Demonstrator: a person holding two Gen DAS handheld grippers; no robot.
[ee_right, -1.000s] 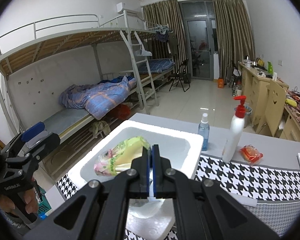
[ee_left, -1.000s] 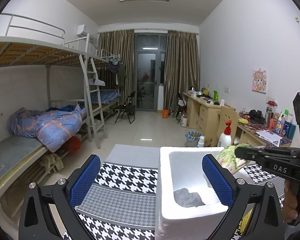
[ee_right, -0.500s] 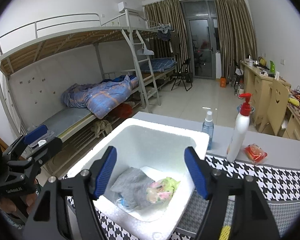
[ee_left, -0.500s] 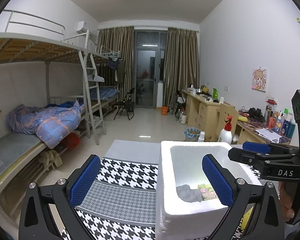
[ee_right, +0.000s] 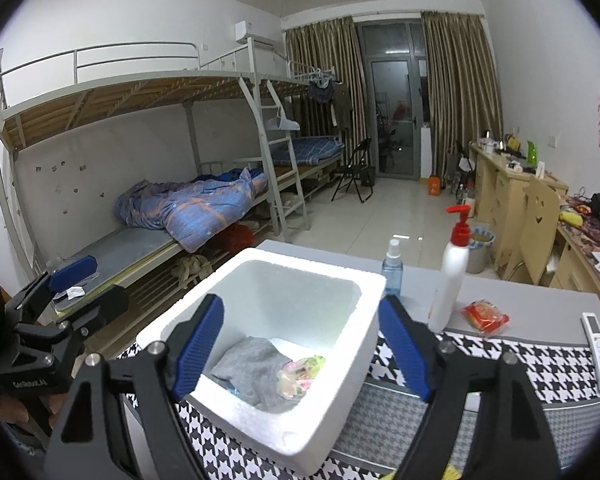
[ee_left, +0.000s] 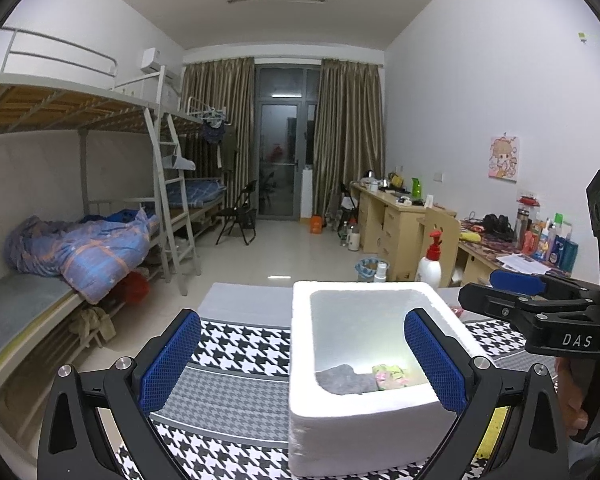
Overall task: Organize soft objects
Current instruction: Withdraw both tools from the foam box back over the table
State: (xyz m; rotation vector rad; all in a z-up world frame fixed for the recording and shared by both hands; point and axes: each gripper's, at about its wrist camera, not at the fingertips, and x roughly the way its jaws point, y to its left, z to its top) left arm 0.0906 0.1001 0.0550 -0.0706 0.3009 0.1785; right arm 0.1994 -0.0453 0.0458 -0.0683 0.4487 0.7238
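Two soft things now down in the white foam box point(ee_left: 364, 364), seen from the left wrist: a grey cloth point(ee_left: 342, 378) at 6 o'clock inside it and a green and pink packet point(ee_left: 390, 372) right beside it. Left claw point(ee_left: 300, 364) spread wide, holding nothing, one blue pad over the checked mat point(ee_left: 236, 344), the other over the box. From the right wrist, same box point(ee_right: 312, 436) at 6 o'clock, cloth point(ee_right: 248, 368) and packet point(ee_right: 298, 372) touching on its floor. Right claw point(ee_right: 300, 346) just opened wide above them, empty, packet dropped a second ago. Probably one more thing put away; red packet point(ee_right: 486, 316) at 3 o'clock maybe next.
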